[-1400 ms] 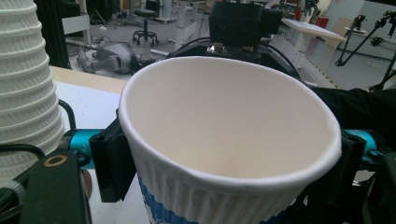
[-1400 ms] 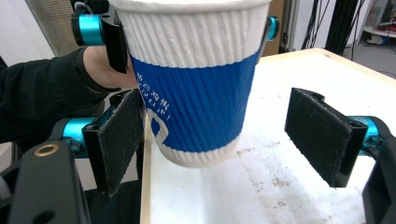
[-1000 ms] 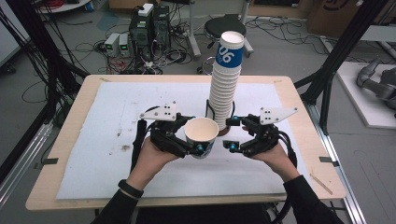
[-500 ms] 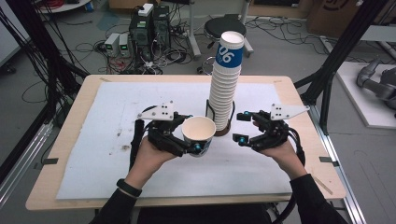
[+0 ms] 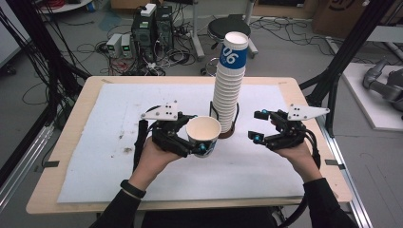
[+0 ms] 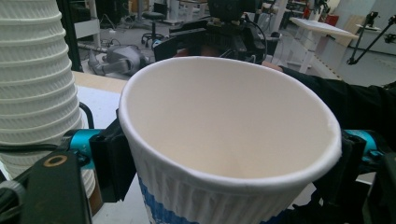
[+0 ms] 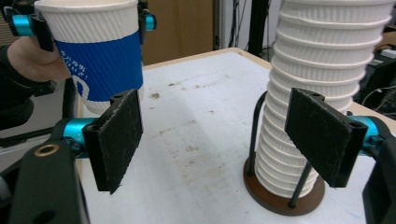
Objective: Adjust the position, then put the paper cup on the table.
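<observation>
high view has the left gripper (image 5: 197, 142) clamped on a single paper cup (image 5: 203, 135), held upright above the white mat (image 5: 109, 142) just in front of the tall cup stack (image 5: 228, 90), which stands in a dark wire holder (image 5: 227, 130). left gripper view shows the cup's rim (image 6: 229, 179) pinched between the two jaws. right gripper (image 5: 259, 126) sits off to the stack's right, and in the right gripper view its pads (image 7: 116, 140) stand apart with nothing between them.
</observation>
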A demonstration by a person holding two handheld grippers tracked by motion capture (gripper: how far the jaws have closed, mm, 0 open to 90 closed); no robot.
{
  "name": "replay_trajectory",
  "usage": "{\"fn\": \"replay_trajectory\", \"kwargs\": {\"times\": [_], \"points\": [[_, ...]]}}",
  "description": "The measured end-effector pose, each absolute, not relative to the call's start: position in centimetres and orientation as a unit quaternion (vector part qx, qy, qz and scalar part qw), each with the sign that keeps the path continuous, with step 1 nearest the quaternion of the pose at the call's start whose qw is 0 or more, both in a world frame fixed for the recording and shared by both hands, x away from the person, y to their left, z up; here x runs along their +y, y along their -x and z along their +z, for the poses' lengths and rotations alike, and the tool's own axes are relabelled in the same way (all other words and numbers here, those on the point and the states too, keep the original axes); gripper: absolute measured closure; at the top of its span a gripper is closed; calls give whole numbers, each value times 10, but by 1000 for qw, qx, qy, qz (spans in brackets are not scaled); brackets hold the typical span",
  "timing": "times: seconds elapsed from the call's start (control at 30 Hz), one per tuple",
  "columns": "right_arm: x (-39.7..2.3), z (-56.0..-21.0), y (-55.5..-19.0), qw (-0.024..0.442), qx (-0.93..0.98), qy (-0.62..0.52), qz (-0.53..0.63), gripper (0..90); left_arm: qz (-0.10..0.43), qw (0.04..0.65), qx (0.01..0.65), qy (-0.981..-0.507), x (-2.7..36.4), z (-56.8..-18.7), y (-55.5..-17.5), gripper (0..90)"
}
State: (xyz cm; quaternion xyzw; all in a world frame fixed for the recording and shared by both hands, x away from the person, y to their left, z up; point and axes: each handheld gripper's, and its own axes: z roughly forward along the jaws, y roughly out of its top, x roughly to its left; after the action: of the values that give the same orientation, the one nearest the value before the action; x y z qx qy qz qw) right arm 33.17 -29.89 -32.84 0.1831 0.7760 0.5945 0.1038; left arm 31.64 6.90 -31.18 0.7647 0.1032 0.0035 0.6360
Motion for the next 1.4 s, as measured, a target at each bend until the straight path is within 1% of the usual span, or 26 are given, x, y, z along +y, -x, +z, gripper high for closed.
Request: {"fn": "replay_trajectory", "kwargs": {"times": [0.47, 0.83, 1.17, 1.4], "points": [[-301, -328, -333, 107, 772, -188, 597, 196, 6, 639, 101, -763, 70, -309, -315, 218], [-304, -328, -335, 120, 770, -189, 597, 196, 8, 636, 102, -765, 72, -308, -314, 218], [-308, -329, -337, 143, 770, -201, 589, 196, 15, 635, 108, -765, 77, -308, -315, 218], [-306, -330, -337, 147, 771, -195, 589, 196, 21, 639, 119, -759, 86, -306, -317, 218]]}}
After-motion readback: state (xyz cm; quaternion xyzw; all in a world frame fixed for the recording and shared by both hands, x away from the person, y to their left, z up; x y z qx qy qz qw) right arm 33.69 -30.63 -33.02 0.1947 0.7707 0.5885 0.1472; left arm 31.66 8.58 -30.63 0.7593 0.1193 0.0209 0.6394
